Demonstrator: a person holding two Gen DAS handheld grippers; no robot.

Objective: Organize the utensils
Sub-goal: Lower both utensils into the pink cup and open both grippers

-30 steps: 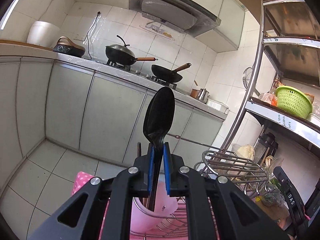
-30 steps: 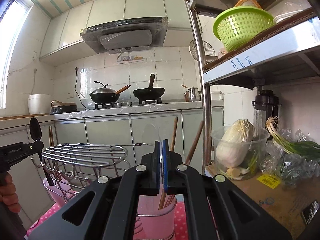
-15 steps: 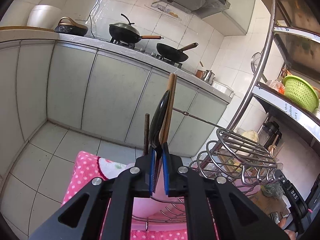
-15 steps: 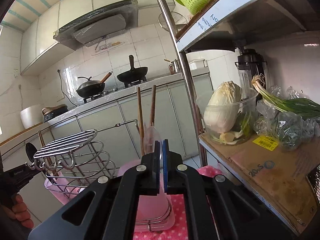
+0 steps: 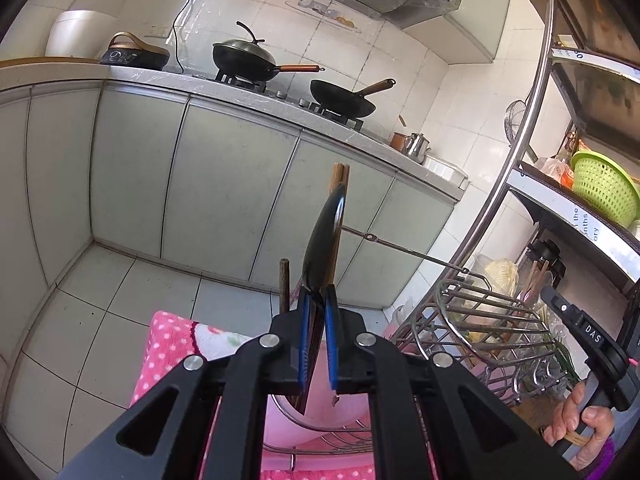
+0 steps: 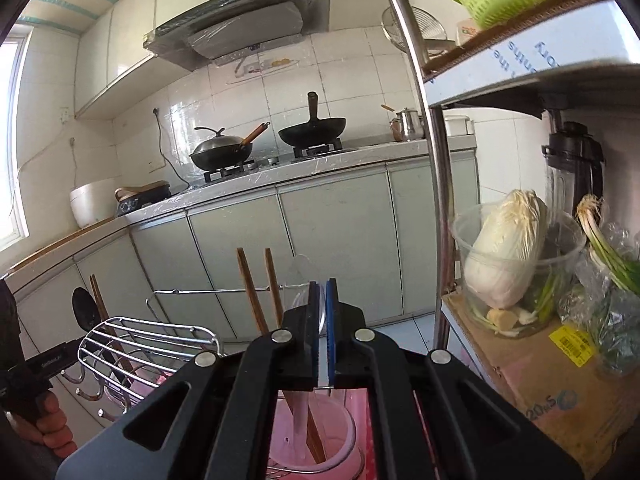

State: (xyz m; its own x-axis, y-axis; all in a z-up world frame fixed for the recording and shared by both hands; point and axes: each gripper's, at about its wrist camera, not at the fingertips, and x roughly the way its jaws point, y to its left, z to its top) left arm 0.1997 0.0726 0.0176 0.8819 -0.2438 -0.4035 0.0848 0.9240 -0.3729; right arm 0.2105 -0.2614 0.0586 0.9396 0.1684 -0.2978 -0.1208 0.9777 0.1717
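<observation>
Tiled kitchen, pink dotted cloth below. My left hand-held gripper (image 5: pixel 318 304) clenches the black plastic spoon (image 5: pixel 323 240) over the pink utensil cup (image 5: pixel 320 412); I'd lower it straight before releasing. The right hand-held gripper (image 6: pixel 322 300) pinches a clear plastic spoon (image 6: pixel 300 276).

Black spoon (image 5: pixel 323 236) handle's lower end behind left gripper (image 5: pixel 317 350)

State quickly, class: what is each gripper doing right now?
Left gripper: jaws shut on the black plastic spoon.
Right gripper: jaws shut on the clear plastic spoon.
</observation>
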